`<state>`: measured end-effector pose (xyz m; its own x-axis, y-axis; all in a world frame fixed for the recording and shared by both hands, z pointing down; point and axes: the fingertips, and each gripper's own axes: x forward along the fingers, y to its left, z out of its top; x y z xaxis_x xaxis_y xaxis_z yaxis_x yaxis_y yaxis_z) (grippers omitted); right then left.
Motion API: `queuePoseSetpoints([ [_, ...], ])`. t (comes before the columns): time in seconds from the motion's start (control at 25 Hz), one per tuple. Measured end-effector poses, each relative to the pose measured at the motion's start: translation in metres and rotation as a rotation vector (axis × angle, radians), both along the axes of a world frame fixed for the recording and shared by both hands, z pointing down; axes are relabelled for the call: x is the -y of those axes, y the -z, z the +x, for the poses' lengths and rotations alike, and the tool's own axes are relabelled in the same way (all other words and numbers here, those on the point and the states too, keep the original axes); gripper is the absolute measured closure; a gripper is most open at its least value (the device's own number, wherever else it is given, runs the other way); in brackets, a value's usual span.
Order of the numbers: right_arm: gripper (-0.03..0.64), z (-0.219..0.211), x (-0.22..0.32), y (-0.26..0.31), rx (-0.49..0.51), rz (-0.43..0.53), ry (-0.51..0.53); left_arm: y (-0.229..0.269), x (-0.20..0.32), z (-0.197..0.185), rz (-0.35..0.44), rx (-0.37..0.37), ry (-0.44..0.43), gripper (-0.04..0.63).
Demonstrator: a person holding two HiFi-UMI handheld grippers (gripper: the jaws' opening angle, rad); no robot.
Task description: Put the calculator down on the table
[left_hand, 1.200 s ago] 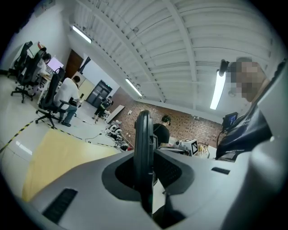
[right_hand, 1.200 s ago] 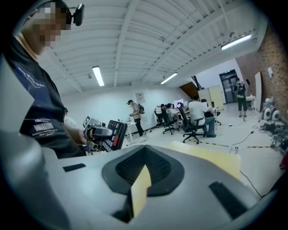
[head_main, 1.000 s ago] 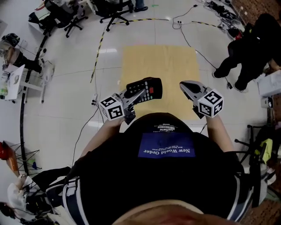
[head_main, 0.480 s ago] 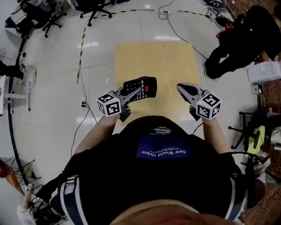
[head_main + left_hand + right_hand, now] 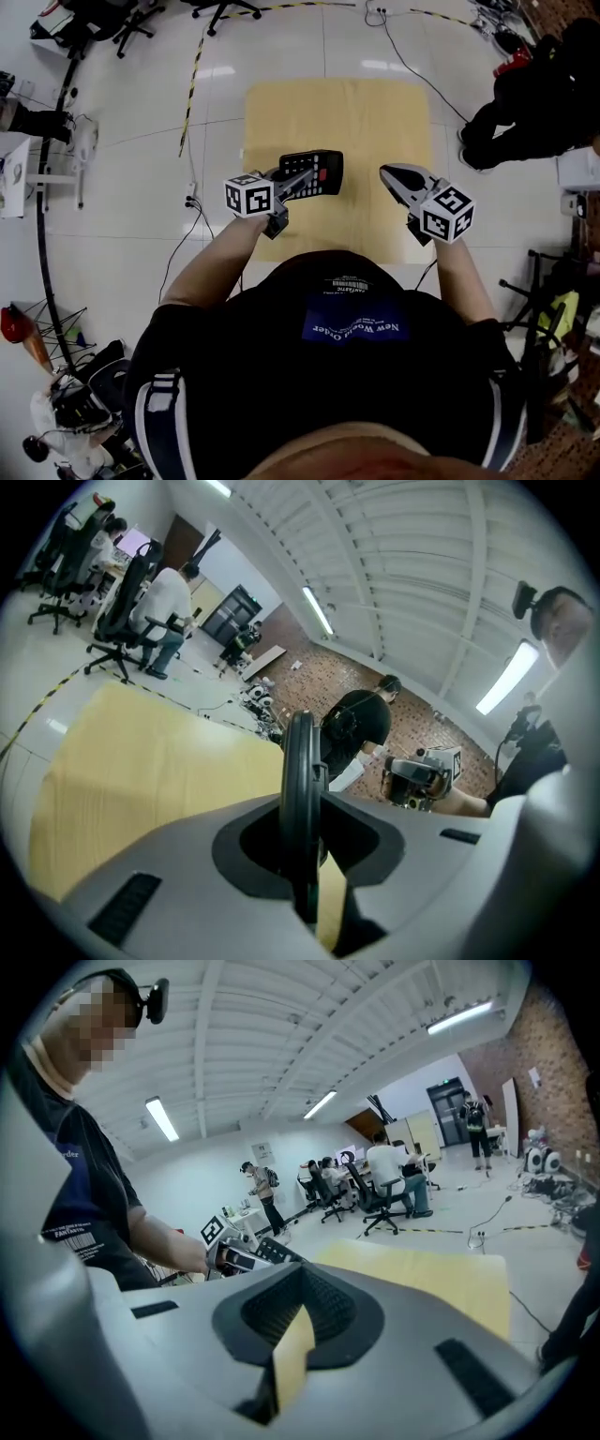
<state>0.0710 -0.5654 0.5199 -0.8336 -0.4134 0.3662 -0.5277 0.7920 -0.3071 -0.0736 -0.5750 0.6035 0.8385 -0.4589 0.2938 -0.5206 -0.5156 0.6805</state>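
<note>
The glossy white tiled floor (image 5: 122, 244) takes up most of the head view, and a black-and-yellow striped cable (image 5: 192, 89) and thin dark leads trail across it. On it stands a square tabletop (image 5: 366, 122) of pale, matte wood with straight edges. Its far half is bare, and open floor runs along its left and far sides. To the right, just off the tabletop's right edge, is a person in dark clothes (image 5: 534, 103). In the left gripper view, wheeled office chairs (image 5: 127, 602) stand well apart from the tabletop on the far side. The left gripper (image 5: 298, 183) is made of smooth grey moulded plastic. Its fingers (image 5: 187, 855) pinch the calculator (image 5: 317, 172), a flat black slab with rounded corners, rows of small keys and one red key. The calculator hangs over the near-left part of the tabletop, close to the near edge, and I cannot tell from above whether it touches the wood. In the left gripper view it appears edge-on, as a thin dark rounded band standing upright between the fingers. The right gripper (image 5: 389, 173) tapers to a point over the near-right part of the tabletop, well apart from the calculator. Its fingers (image 5: 412, 1335) stand only a narrow slit apart, with nothing between them but a sliver of yellow wood showing through. Each gripper carries a white cube with black square markers at its rear, the left cube (image 5: 248, 197) and the right cube (image 5: 447, 214).
</note>
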Motion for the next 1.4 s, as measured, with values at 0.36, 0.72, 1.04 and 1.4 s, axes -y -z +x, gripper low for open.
queuePoseSetpoints([
  [0.36, 0.629, 0.029, 0.018, -0.046, -0.001, -0.046, -0.009, -0.077, 0.072, 0.060, -0.237, -0.033, 0.071, 0.508],
  [0.72, 0.629, 0.036, 0.009, -0.068, 0.018, -0.100, -0.034, -0.127, 0.112, 0.070, -0.377, 0.043, 0.107, 0.506],
  [1.04, 0.629, 0.034, 0.012, -0.070, 0.032, -0.108, -0.042, -0.147, 0.123, 0.067, -0.406, 0.174, 0.079, 0.505],
  [1.4, 0.629, 0.035, 0.011, -0.065, 0.038, -0.106, -0.032, -0.145, 0.115, 0.058, -0.433, 0.218, 0.042, 0.443],
])
